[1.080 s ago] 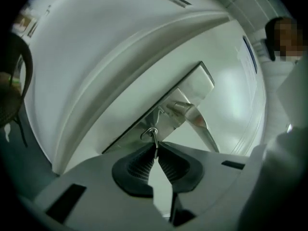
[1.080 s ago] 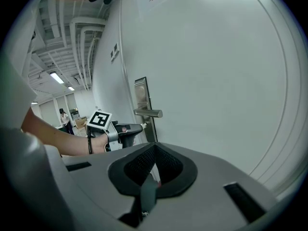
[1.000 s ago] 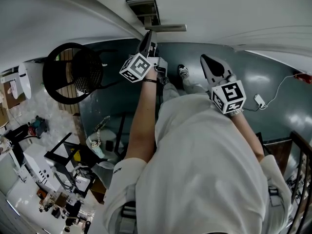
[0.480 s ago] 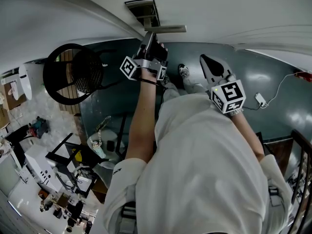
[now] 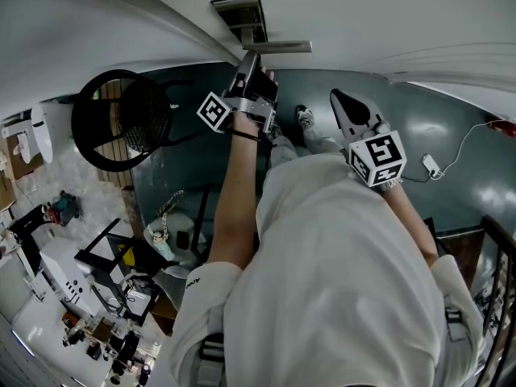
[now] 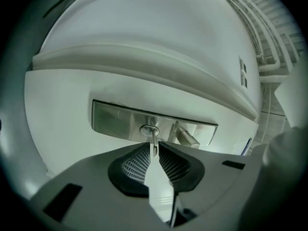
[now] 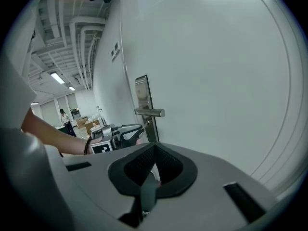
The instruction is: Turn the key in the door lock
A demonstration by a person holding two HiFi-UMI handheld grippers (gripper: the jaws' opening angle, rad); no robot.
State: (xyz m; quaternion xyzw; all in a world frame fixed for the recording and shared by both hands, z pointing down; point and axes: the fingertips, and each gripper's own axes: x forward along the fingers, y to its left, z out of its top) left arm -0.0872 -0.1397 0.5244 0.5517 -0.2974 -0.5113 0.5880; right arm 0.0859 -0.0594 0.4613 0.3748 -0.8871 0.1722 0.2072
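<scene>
Just one key (image 6: 154, 140), pinched by left claw (image 6: 154, 152).

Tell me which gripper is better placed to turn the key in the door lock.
Left gripper: clamped on the key in the lock; the right gripper hangs back from the door, shut and empty.

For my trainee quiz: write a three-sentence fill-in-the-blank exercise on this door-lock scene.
1. The left gripper is shut on the ___ in the lock.
2. In the right gripper view, the left gripper works just ___ the lever handle.
3. The right gripper, jaws together, holds ___.
Missing words: key; below; nothing.
</scene>
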